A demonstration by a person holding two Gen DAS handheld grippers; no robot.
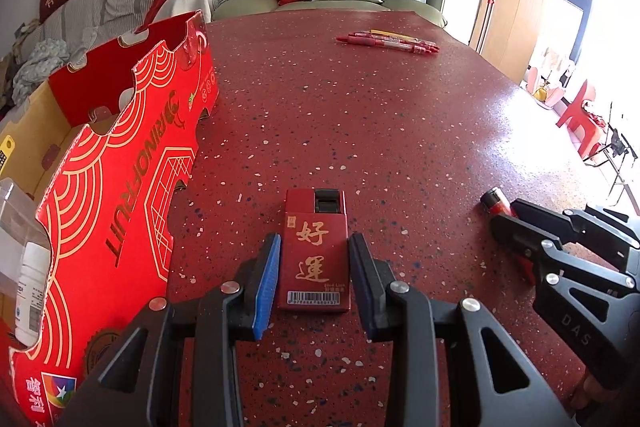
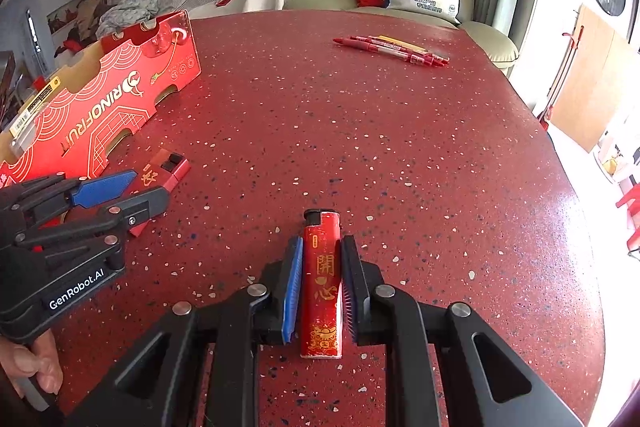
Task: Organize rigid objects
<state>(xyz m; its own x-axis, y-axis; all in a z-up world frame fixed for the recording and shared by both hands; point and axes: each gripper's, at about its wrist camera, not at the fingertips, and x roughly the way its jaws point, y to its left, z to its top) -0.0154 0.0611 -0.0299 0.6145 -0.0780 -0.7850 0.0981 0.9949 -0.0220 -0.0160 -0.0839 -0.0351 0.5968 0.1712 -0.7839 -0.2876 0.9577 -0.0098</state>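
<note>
On the red speckled table (image 1: 360, 115), left gripper (image 1: 314, 279) jaws clamped on flat red card box (image 1: 316, 251), right gripper (image 2: 320, 287) jaws clamped on red lighter (image 2: 322, 283), both items resting on tabletop, open red carton (image 1: 120, 187) at left, pens (image 1: 388, 41) at far edge

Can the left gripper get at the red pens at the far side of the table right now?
Probably not yet: the left gripper is closed around the red box. The table between it and the pens lies bare, though.
</note>
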